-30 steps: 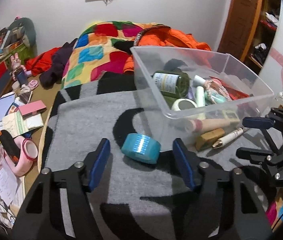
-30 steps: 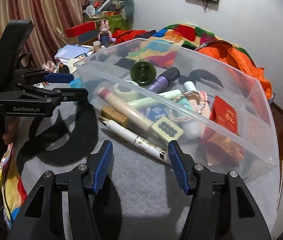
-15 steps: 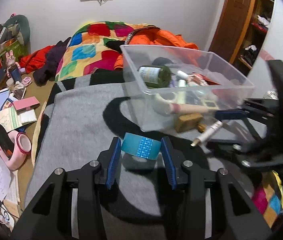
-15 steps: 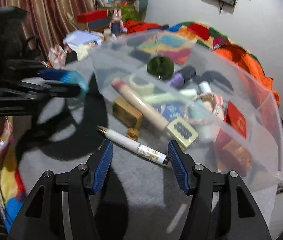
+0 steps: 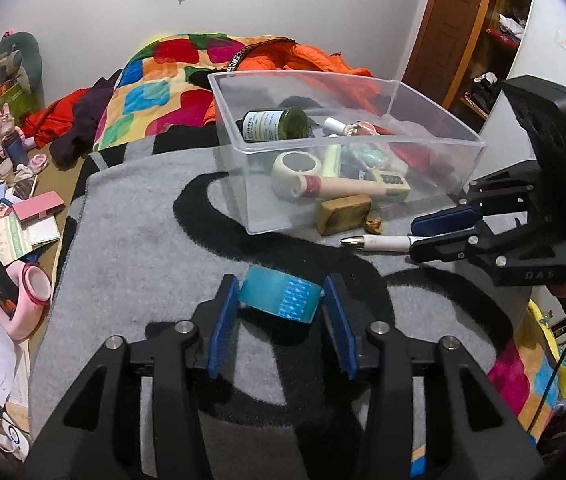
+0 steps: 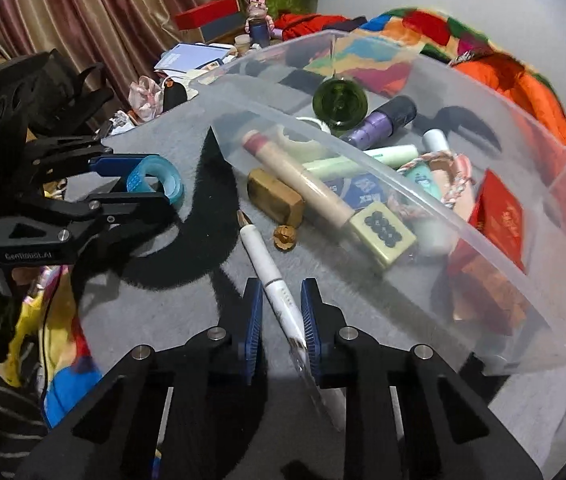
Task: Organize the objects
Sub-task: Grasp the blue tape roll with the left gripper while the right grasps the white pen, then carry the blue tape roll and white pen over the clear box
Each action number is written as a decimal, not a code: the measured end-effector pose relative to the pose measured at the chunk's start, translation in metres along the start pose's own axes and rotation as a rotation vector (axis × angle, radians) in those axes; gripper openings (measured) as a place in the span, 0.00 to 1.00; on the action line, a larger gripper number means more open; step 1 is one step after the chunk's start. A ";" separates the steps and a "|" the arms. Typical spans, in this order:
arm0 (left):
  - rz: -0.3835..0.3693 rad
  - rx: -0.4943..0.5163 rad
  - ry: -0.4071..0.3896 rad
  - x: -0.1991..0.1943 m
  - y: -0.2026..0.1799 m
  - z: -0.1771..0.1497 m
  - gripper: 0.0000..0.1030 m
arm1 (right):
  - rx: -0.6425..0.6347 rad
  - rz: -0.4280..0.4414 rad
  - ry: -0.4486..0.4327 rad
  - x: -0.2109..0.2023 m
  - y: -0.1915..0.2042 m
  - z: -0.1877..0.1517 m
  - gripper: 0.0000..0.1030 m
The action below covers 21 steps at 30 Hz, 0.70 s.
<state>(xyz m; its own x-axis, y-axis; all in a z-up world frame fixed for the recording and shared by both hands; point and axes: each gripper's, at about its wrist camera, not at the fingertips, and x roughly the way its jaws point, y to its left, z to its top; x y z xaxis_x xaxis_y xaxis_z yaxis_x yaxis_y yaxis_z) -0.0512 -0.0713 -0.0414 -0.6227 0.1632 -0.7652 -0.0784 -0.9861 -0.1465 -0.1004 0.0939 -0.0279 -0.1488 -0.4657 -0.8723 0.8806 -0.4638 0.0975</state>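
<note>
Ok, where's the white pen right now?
The white pen lies on the grey blanket just outside the clear bin, between the right gripper's fingers, its gold tip pointing toward the tan block and walnut.

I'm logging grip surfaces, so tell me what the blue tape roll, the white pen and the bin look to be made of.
Blue tape roll: looks like glossy translucent plastic film; light passes through its wound layers.
White pen: seems smooth hard plastic with a shiny gold, metal-looking tip.
Bin: clear rigid plastic, slightly glossy; its contents show through the walls.
</note>
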 end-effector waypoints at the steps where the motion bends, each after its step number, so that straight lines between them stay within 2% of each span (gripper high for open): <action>1: 0.003 0.000 0.000 0.001 -0.001 0.000 0.50 | -0.013 -0.027 -0.008 -0.001 0.003 -0.002 0.18; 5: 0.022 -0.002 0.005 0.009 -0.002 0.000 0.48 | -0.030 -0.071 -0.019 0.006 0.010 -0.003 0.18; 7: 0.028 -0.013 0.003 0.011 -0.002 -0.002 0.39 | -0.026 -0.085 -0.038 0.006 0.013 -0.003 0.15; 11: 0.023 -0.021 -0.021 0.007 -0.003 -0.003 0.39 | -0.020 -0.068 -0.078 -0.002 0.021 -0.009 0.10; 21: 0.027 -0.013 -0.100 -0.017 -0.017 0.009 0.39 | 0.070 -0.067 -0.256 -0.054 0.021 -0.013 0.10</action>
<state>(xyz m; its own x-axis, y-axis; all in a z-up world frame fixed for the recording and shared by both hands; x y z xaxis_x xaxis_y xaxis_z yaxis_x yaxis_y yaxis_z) -0.0467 -0.0579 -0.0206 -0.6993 0.1324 -0.7025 -0.0513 -0.9895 -0.1354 -0.0680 0.1191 0.0146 -0.3222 -0.6035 -0.7294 0.8329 -0.5469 0.0845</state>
